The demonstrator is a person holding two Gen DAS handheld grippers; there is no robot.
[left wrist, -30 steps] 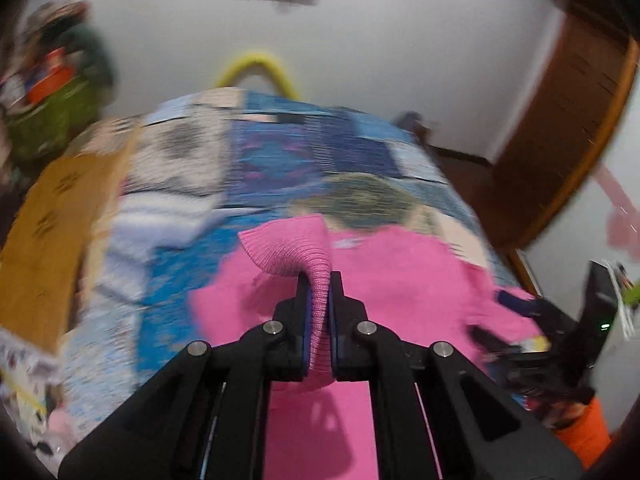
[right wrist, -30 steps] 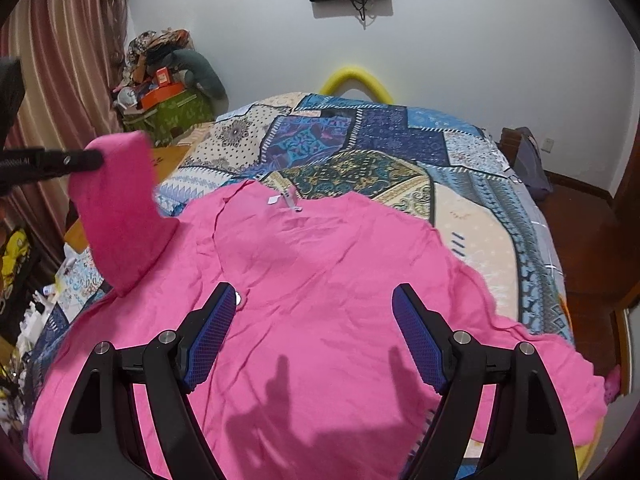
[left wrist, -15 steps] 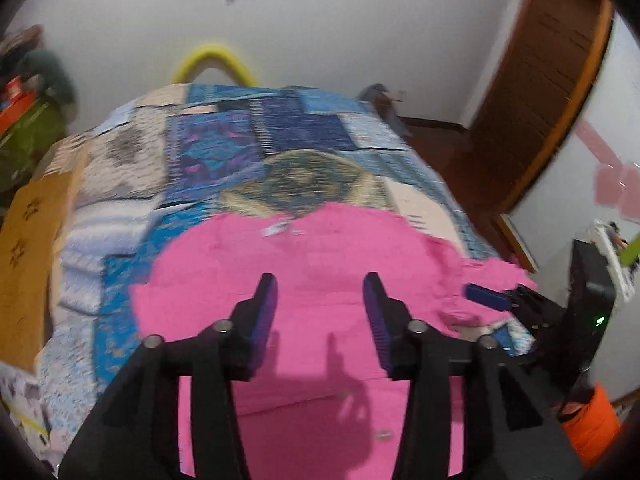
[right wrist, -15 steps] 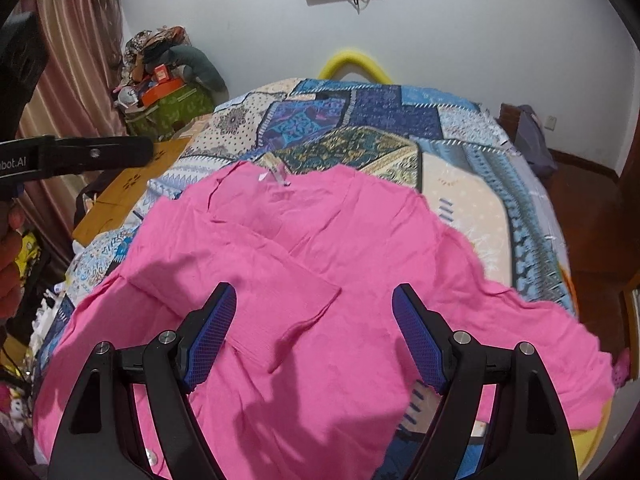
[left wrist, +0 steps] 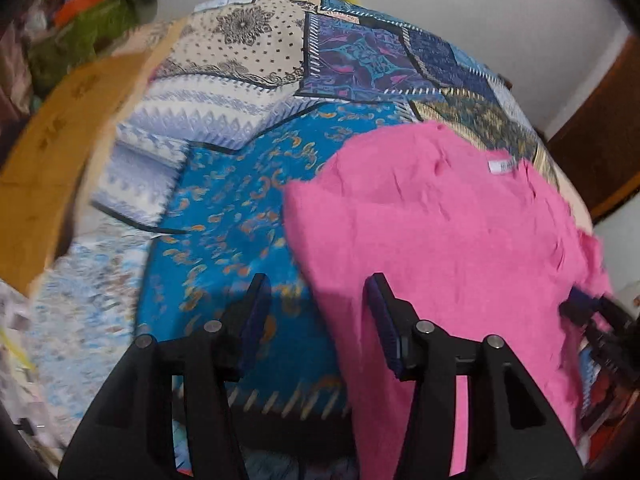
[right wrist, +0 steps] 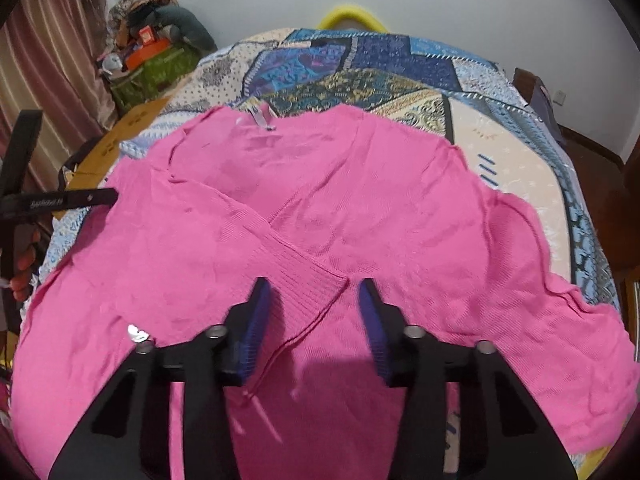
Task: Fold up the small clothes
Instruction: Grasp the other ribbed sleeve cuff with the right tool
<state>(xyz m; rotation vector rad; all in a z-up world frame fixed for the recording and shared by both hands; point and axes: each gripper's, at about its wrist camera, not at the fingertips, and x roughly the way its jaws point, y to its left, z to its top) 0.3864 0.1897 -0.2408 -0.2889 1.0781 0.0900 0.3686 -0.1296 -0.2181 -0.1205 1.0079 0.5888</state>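
The left gripper (left wrist: 316, 316) has swung leftward off the pink sweater (right wrist: 360, 208), fingers apart.

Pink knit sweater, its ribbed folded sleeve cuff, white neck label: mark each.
pink knit sweater (right wrist: 420, 240), right wrist view, on the body panel.
ribbed folded sleeve cuff (right wrist: 308, 284), right wrist view, on the ribbing.
white neck label (left wrist: 502, 167), left wrist view, on the tag.

Pink sweater (right wrist: 400, 216) on quilted bed (right wrist: 516, 148)
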